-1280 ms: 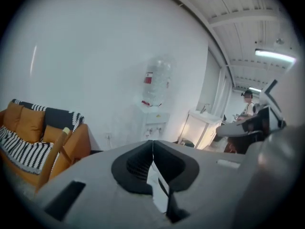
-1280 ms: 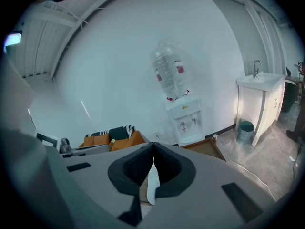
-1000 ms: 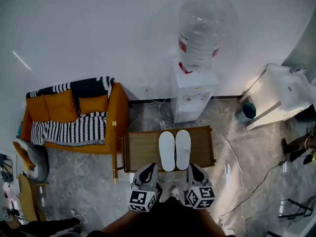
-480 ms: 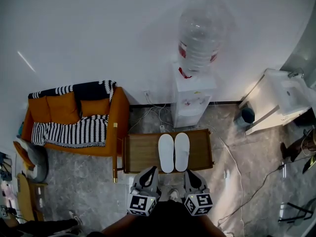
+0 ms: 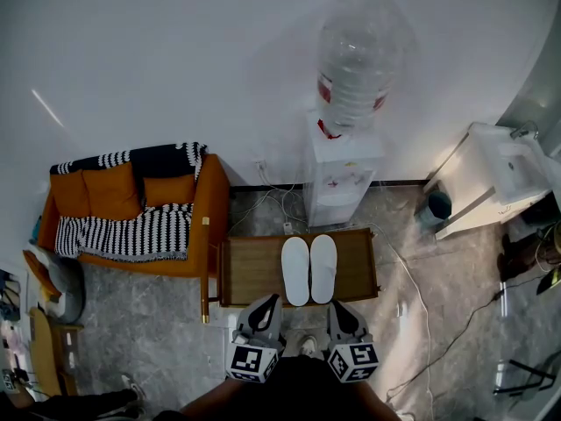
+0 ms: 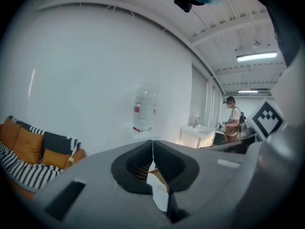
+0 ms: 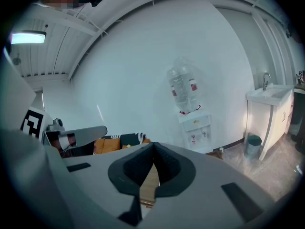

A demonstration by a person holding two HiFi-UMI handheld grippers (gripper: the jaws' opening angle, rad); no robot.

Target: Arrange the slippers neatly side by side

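Two white slippers, left one (image 5: 294, 270) and right one (image 5: 323, 267), lie side by side, toes pointing away, on a low wooden table (image 5: 250, 270). My left gripper (image 5: 266, 303) and right gripper (image 5: 337, 305) are held close to my body at the table's near edge, both shut with nothing between the jaws. In the left gripper view the jaws (image 6: 152, 142) meet tip to tip, and a strip of white slipper (image 6: 159, 190) shows through the gap below them. The right gripper view shows its jaws (image 7: 153, 146) closed, with table wood behind them.
An orange sofa (image 5: 131, 204) with a striped blanket stands left of the table. A white water dispenser (image 5: 344, 169) with a large bottle stands behind it. A white sink cabinet (image 5: 495, 174) is at the right. Cables (image 5: 421, 288) run over the grey floor. A person (image 6: 233, 120) stands far right.
Both grippers have drawn back slightly toward my body, and the view has shifted a little; the slippers stay put on the table.
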